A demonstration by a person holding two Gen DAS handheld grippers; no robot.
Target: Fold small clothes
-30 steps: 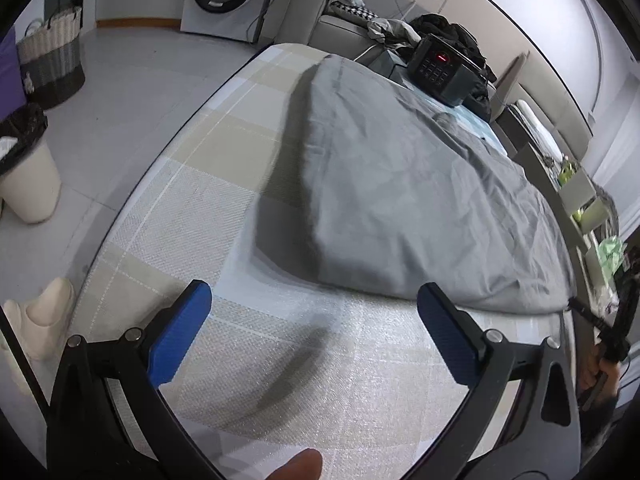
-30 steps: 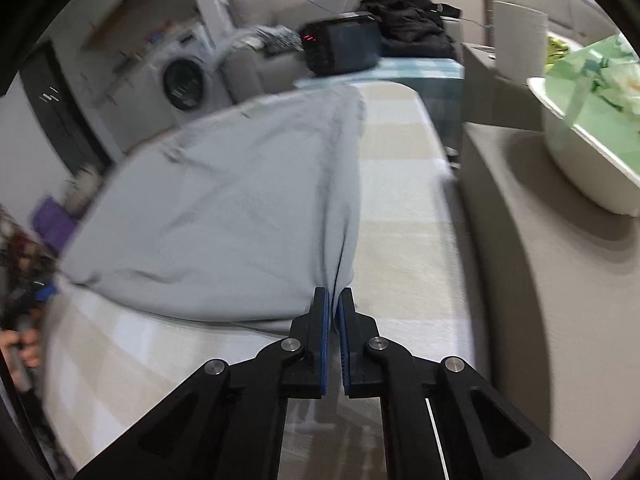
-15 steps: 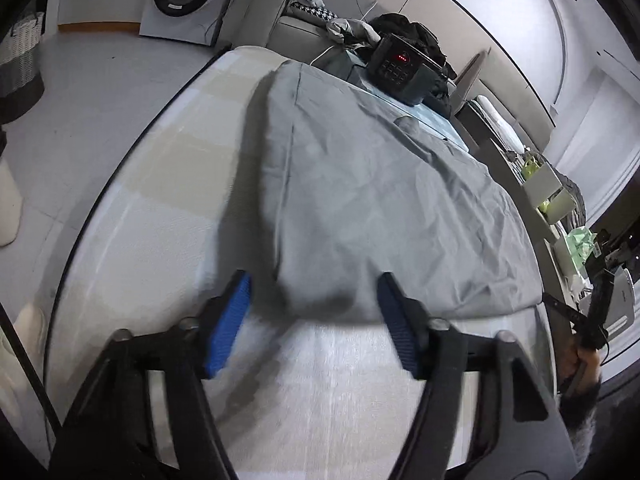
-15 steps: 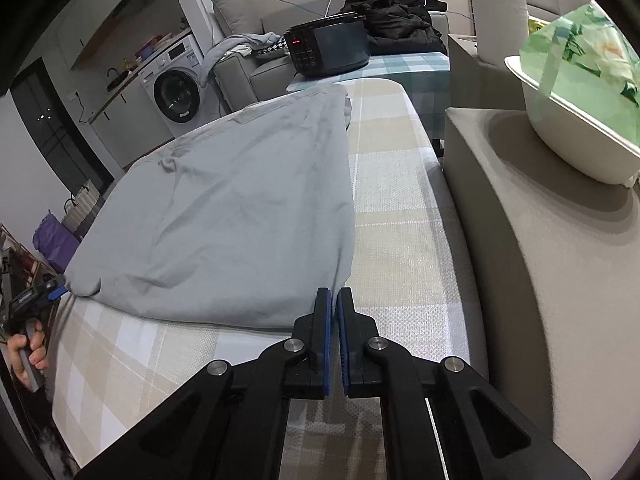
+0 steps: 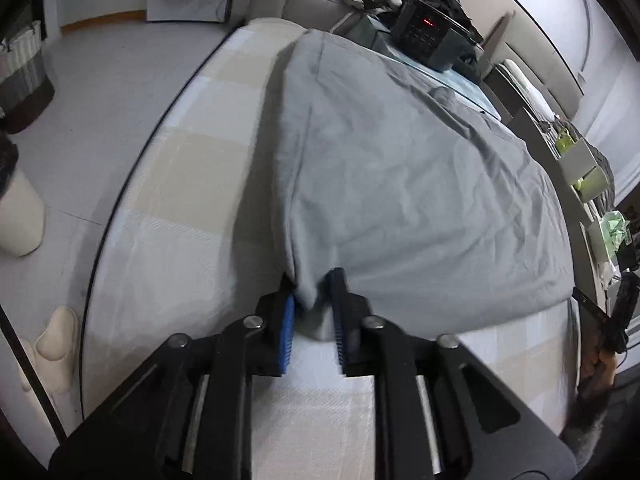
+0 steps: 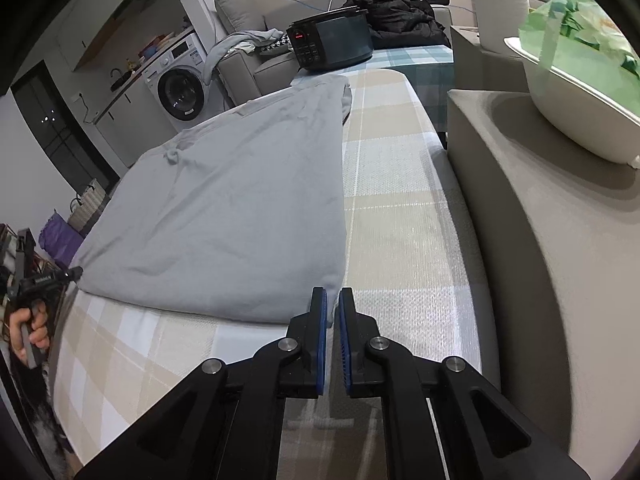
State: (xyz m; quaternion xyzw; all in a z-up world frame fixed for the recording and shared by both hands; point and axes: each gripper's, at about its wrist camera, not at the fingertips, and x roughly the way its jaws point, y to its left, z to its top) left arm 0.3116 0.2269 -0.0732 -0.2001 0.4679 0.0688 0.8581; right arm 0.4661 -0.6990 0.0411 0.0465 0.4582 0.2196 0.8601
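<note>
The left gripper [image 5: 313, 307] is closing its jaws on the near left corner of the grey garment [image 5: 400, 184], with cloth bunched between the blue pads [image 5: 286, 330]. The right gripper [image 6: 333, 320] is opening its jaws slightly; the garment's near right corner [image 6: 334, 286] sits in the narrow gap between them. From the right wrist view, the garment spreads toward 11 o'clock across the plaid-covered table [image 6: 400, 216]. A black cooker [image 6: 330, 42] stands at the far end, at 12 o'clock. A washing machine [image 6: 180, 80] stands at 10 o'clock. A white basin [image 6: 576, 96] rests on the beige ledge at 2 o'clock.
</note>
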